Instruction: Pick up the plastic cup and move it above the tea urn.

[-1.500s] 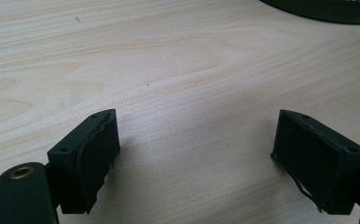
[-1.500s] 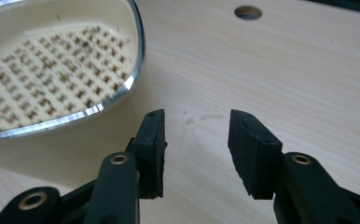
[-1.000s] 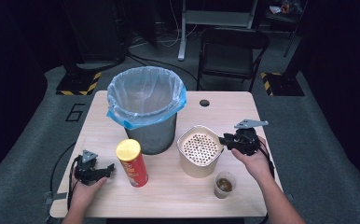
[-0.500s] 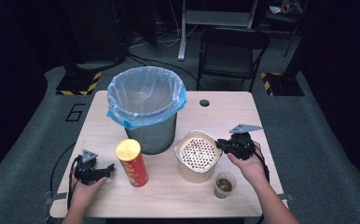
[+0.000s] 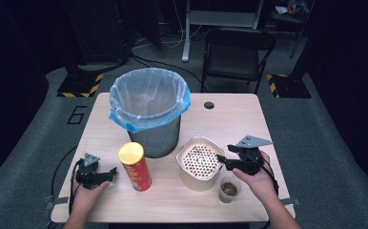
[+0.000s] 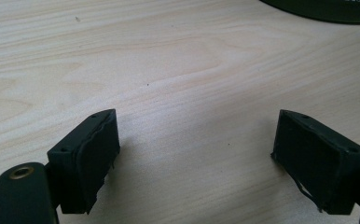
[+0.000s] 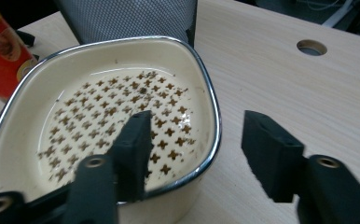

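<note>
Right gripper (image 7: 197, 154) jaws wide apart, straddling cream bowl (image 7: 75, 121) rim, nothing clamped. Left gripper (image 6: 197, 158) agape, bare table (image 6: 178, 70) between jaws.

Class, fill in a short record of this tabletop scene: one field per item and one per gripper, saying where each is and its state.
table: light wood, round hole near far edge
bin: mesh, blue liner, far centre
crisp can: upright, in front of bin
cream container: open, cross-patterned floor
small cup: right of container, brownish contents
left gripper: open, low over bare wood
right gripper: open, jaws straddling the container's rim
</note>
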The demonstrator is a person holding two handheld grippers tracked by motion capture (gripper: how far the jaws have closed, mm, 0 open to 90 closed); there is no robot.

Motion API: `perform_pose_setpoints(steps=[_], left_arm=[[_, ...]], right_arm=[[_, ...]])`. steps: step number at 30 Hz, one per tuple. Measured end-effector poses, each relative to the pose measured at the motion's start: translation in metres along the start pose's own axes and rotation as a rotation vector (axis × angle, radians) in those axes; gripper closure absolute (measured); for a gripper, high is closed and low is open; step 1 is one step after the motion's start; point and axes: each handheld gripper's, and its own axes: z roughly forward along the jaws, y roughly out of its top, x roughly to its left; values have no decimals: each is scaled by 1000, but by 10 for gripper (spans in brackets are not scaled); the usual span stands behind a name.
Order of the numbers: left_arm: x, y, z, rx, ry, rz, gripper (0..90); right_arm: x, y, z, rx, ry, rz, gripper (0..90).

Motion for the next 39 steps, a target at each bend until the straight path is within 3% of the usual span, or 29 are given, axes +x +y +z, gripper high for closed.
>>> perform_pose_setpoints(steps=[4,5,9,13,19,25,39], left_arm=[[0,0,0,0,0,0,140],[0,0,0,1,0,0,140],[0,0,0,0,0,0,140],[0,0,0,0,0,0,140],[0,0,0,0,1,0,140],[0,0,0,0,0,0,140],[0,0,0,0,0,0,140]], right_arm=[[6,-8,-9,-4,-10,-17,297],[9,-14,-14,-8,5,-14,240],[14,-26,-20,-11,55,2,182],[21,-39,-21,10,61,-24,155],[30,-59,-18,40,64,-61,148],[30,-76,-13,47,62,-37,156],[34,-92,-6,42,44,-83,202]])
